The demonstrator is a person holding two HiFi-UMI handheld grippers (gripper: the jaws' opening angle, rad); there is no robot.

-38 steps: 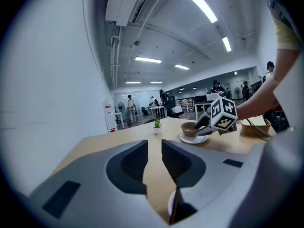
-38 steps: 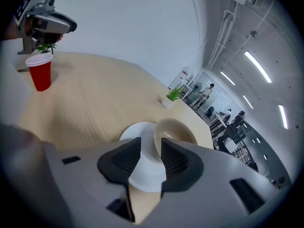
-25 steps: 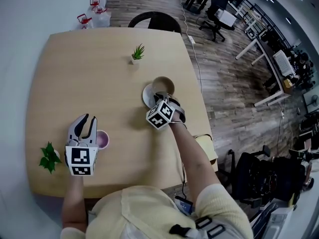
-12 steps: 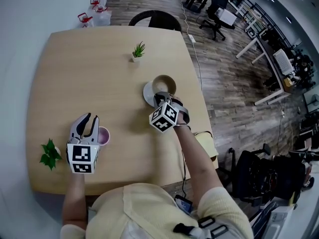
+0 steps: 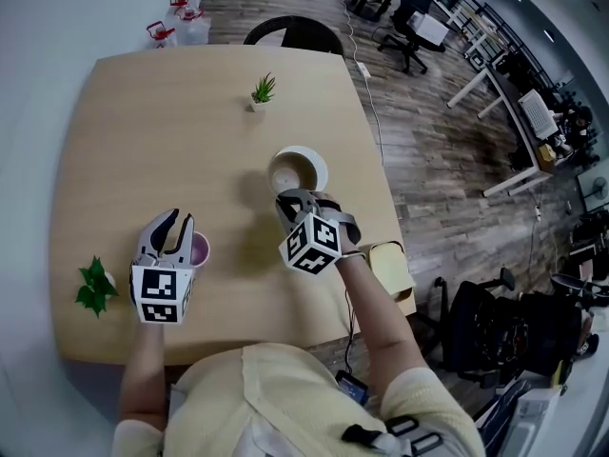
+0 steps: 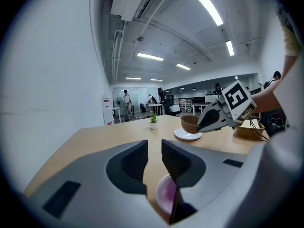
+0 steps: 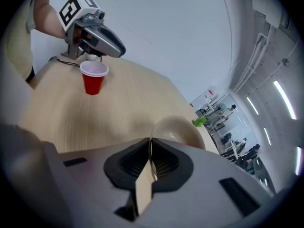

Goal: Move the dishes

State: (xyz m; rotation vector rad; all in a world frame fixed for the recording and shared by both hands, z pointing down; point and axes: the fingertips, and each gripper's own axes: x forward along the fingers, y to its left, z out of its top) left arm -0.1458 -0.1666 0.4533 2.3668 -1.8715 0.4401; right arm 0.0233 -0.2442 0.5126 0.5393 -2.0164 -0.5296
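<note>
at the left of the wooden table (image 5: 114,131), the left gripper (image 6: 154,150) pointed almost level across the top, the forearm straight behind it. its jaws stood a little apart with only bare wood between them. a red cup (image 5: 198,249) stood just under its right jaw. further right, the right gripper (image 7: 151,161) tilted downward on an outstretched forearm, jaws pinched on the rim of a tan bowl (image 6: 189,123), which hung just above a white saucer (image 6: 187,136).

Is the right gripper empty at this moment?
No, the right gripper has its jaws closed on the rim of the bowl, as the right gripper view shows.
</note>
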